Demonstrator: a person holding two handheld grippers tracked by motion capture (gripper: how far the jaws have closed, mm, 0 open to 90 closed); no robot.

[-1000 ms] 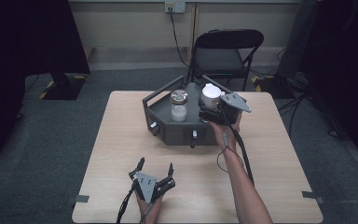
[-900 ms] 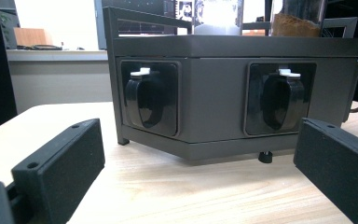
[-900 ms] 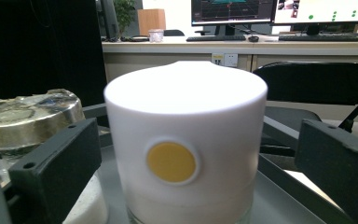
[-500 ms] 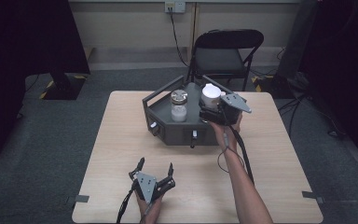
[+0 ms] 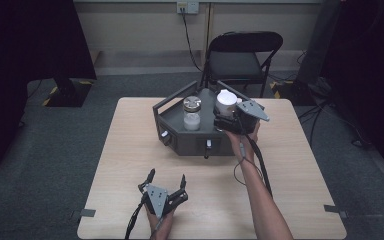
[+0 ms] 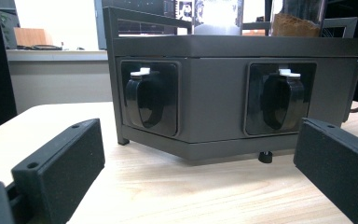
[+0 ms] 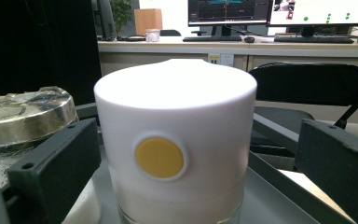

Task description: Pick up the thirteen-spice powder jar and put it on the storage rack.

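A dark hexagonal rack stands mid-table and holds two jars. One is a glass jar with a silver lid and white powder. The other is a jar with a white cap; the cap bears a yellow dot. My right gripper is at this jar, open, its jaws standing on either side of the cap with gaps. My left gripper rests open near the table's front edge, and nothing lies between its jaws. It faces the rack's front wall.
The rack front carries two black levers with white tabs. A black folding chair stands behind the table. The wooden tabletop spreads left and right of the rack. A cable trails along the right forearm.
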